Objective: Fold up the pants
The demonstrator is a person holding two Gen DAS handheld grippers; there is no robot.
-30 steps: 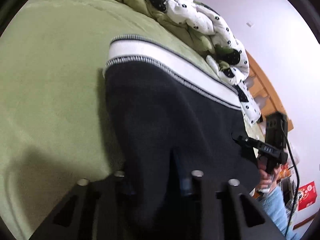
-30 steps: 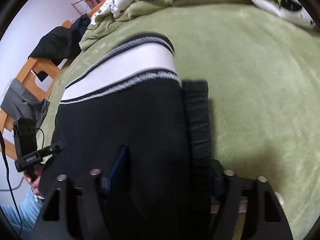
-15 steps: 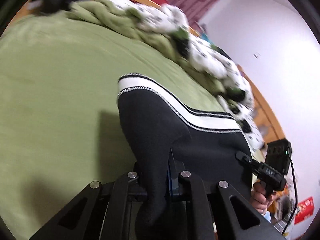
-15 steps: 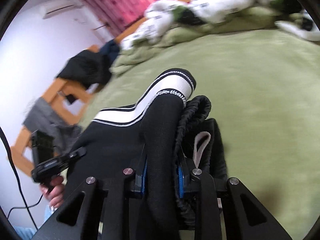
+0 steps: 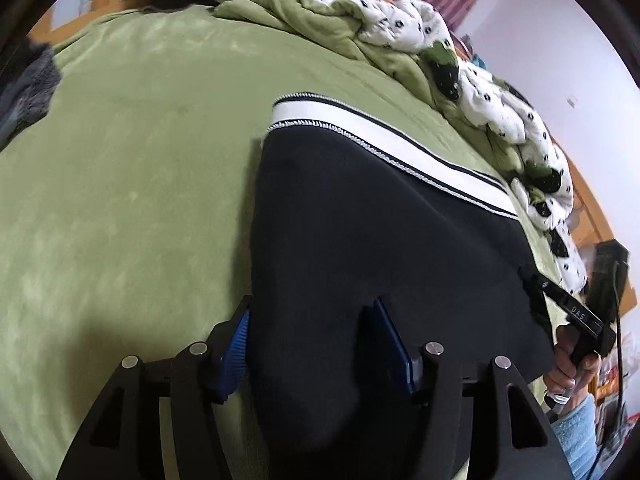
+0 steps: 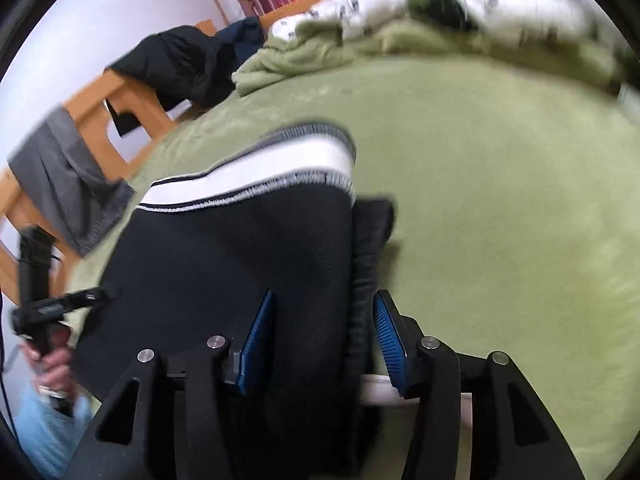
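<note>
Both grippers stand with their jaws spread, having just been opening, and the black pants (image 5: 360,240) lie between the blue pads of each. On the left gripper (image 5: 320,336) the pads are apart and a fold of dark cloth fills the gap between them; the left pad (image 5: 236,344) sits at the cloth's edge, but a firm press cannot be seen. On the right gripper (image 6: 324,336) the pads (image 6: 258,340) are likewise parted, with the doubled edge of the pants lying loose between them.

These pants rest on a green blanket (image 5: 120,160) covering the bed, folded over, their white waistband (image 5: 380,140) with its dark stripes at the far end. Beyond it a rumpled white quilt with dark spots (image 5: 500,108) is piled along the bed's far side. A wooden bed frame (image 6: 116,108) with dark clothes (image 6: 180,64) draped over it shows in the right wrist view, which is blurred. Each view catches the other hand (image 5: 572,364) gripping its handle at the edge.
</note>
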